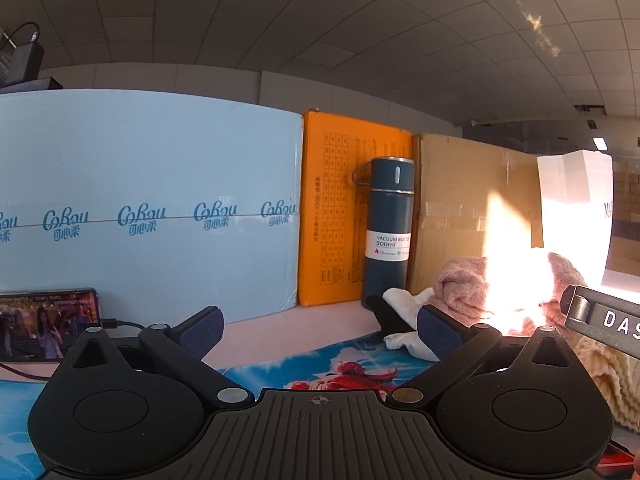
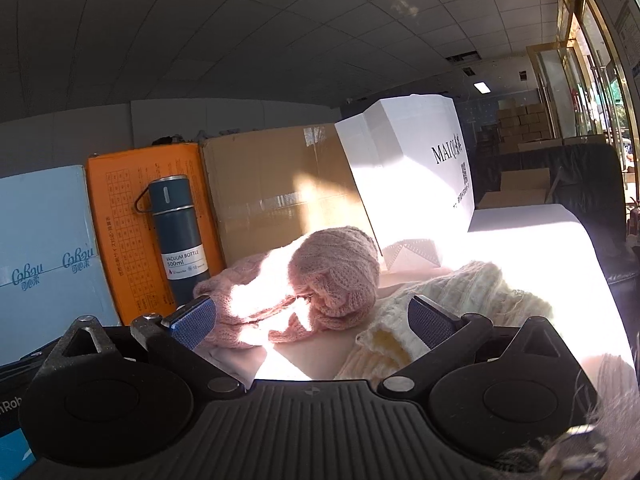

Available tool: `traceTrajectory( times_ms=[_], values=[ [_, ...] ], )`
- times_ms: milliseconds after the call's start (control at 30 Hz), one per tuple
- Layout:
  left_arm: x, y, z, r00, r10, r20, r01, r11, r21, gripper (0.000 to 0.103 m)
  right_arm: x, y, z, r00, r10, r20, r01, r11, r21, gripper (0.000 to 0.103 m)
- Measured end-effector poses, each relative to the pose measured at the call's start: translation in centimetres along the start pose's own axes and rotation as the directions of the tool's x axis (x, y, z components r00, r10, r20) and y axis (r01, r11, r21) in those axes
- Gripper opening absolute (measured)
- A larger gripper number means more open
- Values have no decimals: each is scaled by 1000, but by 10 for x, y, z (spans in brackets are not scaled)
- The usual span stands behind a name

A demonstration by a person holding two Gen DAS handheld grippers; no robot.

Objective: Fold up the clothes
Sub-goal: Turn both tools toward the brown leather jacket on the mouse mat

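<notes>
A crumpled pink knit garment (image 2: 320, 280) lies on the table in sunlight; it also shows in the left wrist view (image 1: 464, 284). A cream knit garment (image 2: 452, 304) lies to its right, under my right gripper's right finger; its ribbed edge shows in the left wrist view (image 1: 616, 380). My right gripper (image 2: 312, 320) is open and empty, just short of the pink garment. My left gripper (image 1: 320, 330) is open and empty above a colourful printed mat (image 1: 320, 364). White and black small cloth items (image 1: 404, 320) lie by its right finger.
A dark blue vacuum bottle (image 1: 388, 232) stands against an orange box (image 1: 332, 216). A light blue carton (image 1: 148, 200), a cardboard box (image 2: 276, 184) and a white paper bag (image 2: 416, 168) line the back. A phone (image 1: 48, 324) with a cable lies at left.
</notes>
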State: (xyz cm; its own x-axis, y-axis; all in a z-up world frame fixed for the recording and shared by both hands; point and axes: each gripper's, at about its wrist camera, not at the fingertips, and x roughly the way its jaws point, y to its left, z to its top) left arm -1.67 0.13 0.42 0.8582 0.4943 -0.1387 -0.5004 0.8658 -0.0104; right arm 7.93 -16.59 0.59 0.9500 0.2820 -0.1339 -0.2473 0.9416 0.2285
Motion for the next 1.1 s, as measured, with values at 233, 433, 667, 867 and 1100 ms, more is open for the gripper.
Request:
traceTrajectory(
  times_ms=[233,433,667,867,1100],
  values=[
    [-27,-6,2,998,26,51,-27,1000,13,103,-2,-11,2,996,84,-7,-83,994,75,103],
    [-59,-9,6,997,35,67,-34,999,-14,103,-3,-24,2,985,171,-17,-166,971,170,103],
    [-109,1,13,997,24,79,-22,999,-35,103,-11,-45,-3,959,284,-7,-265,905,332,103],
    [-154,34,13,998,40,50,-37,997,-64,103,-35,-36,-4,895,429,-124,-361,859,363,103],
    [-221,83,2,961,271,57,-270,962,-24,103,-91,11,-1,732,640,-234,-554,759,343,103]
  ],
)
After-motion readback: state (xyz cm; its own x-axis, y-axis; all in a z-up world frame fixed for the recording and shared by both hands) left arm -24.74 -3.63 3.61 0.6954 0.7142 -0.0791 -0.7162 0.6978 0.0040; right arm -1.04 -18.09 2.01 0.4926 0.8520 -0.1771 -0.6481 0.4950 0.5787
